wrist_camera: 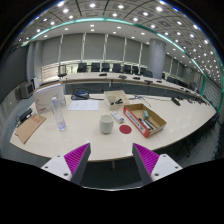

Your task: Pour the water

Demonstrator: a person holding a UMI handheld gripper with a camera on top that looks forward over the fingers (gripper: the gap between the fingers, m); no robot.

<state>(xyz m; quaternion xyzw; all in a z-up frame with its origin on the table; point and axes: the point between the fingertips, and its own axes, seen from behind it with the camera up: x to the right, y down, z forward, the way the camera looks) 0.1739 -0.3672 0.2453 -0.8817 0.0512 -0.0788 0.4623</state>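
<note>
1. Above the near edge of the pale table (95, 150), the gripper (111, 158) hung with its fingers spread wide, and nothing at all sat between the two magenta pads (76, 156).
2. Just ahead of the fingertips there was a bare stretch of tabletop, smooth and cream-coloured, its curved front edge running right under the fingers. That was plenty of room to move in!
3. Beyond that open strip stood a small white cup (106, 124), round and squat, a little left of the midline between the fingers.
4. Further left, a clear plastic bottle (59, 113) stood upright, tall and slim, well apart from the cup.
5. To the right of the cup lay a flat red disc (125, 129), then a shallow cardboard box (146, 120) with red-and-white packets inside.
6. At the far left edge a brown paper bag (29, 127) lay flat.
7. The gripper pointed level across the table, towards dark chairs (104, 68) along the far side.
</note>
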